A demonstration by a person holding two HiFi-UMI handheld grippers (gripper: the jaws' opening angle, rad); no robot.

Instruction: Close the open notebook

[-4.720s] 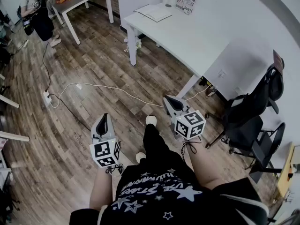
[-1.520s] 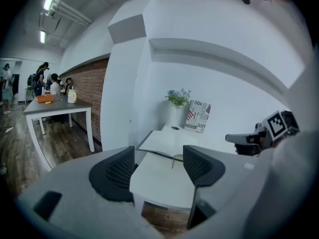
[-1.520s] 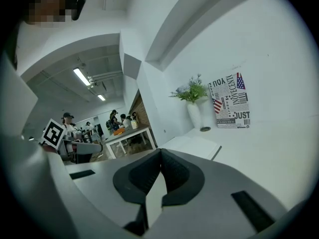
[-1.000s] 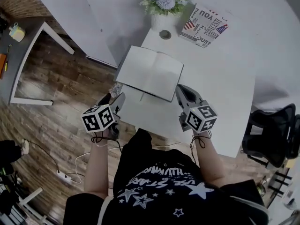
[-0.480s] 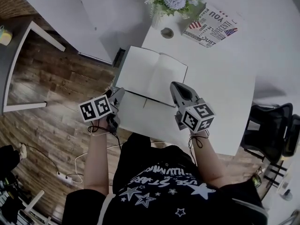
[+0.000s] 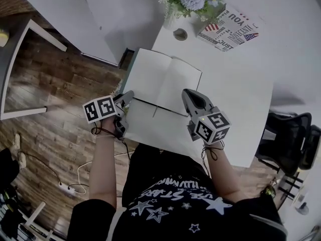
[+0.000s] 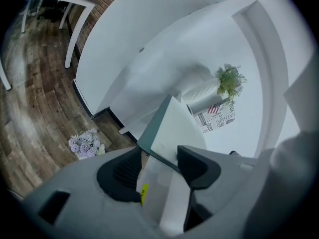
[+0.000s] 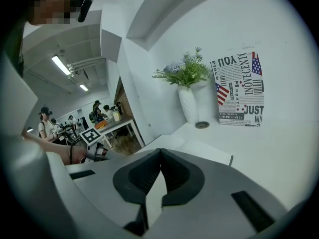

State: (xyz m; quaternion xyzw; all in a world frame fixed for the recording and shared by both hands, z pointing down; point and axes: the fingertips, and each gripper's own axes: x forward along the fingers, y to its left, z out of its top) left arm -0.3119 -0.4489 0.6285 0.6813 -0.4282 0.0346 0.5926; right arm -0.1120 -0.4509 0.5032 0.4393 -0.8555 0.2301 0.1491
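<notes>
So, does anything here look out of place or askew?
Two things. A small bunch of pale purple flowers lies on the wooden floor beside the desk, not in the vase. And the open notebook sits askew, its left page hanging past the desk's edge.

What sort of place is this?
Probably an office or shared workroom: a white desk holding an open white paper notebook, a black swivel chair beside it, and people round another table farther off.

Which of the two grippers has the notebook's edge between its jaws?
The left gripper: the near left corner of the open notebook sits between its closing jaws, not yet pinched. The right gripper has its jaws together, with nothing between them.
</notes>
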